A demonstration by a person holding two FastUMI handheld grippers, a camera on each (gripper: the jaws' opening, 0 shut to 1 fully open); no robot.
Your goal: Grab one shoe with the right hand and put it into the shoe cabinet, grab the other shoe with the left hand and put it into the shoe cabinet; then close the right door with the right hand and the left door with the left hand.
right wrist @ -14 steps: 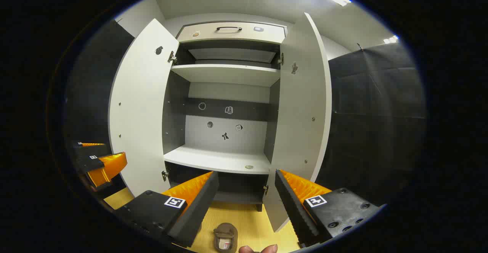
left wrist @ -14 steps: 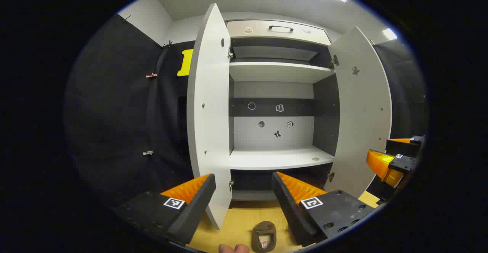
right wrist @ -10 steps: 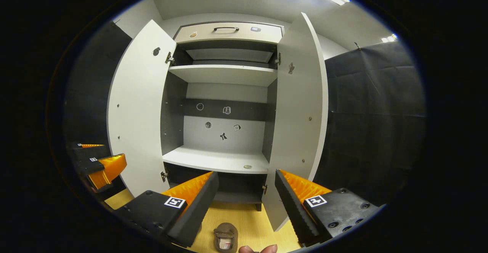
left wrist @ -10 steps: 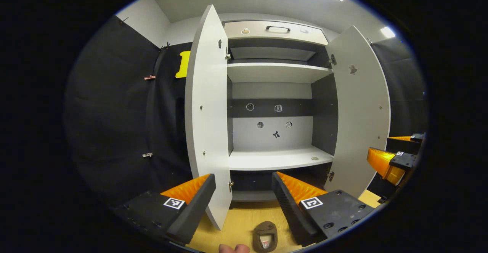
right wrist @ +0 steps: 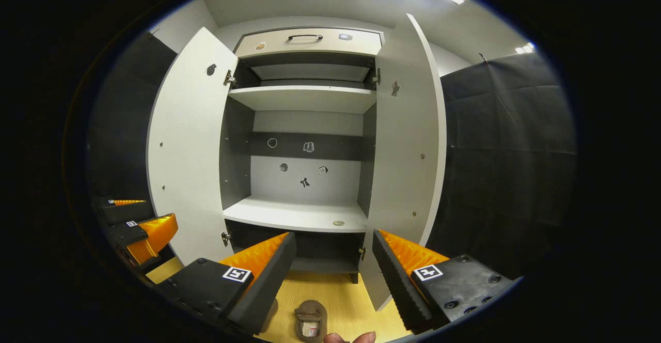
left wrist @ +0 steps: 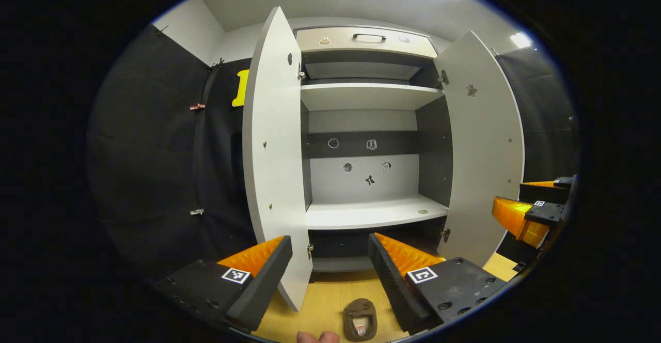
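Both grippers, left (left wrist: pixel 330 260) and right (right wrist: pixel 333 260), hung spread and empty; we judged the small brown soft shoe (right wrist: pixel 310 320) at bottom centre light, best pinched across its collar.

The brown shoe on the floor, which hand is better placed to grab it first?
Right, probably. The shoe lies between the open right gripper fingers, low in the right gripper view. The left gripper is open too, about as near.

Blk cloth walls (left wrist: pixel 150 152), wood floor (left wrist: pixel 325 301)
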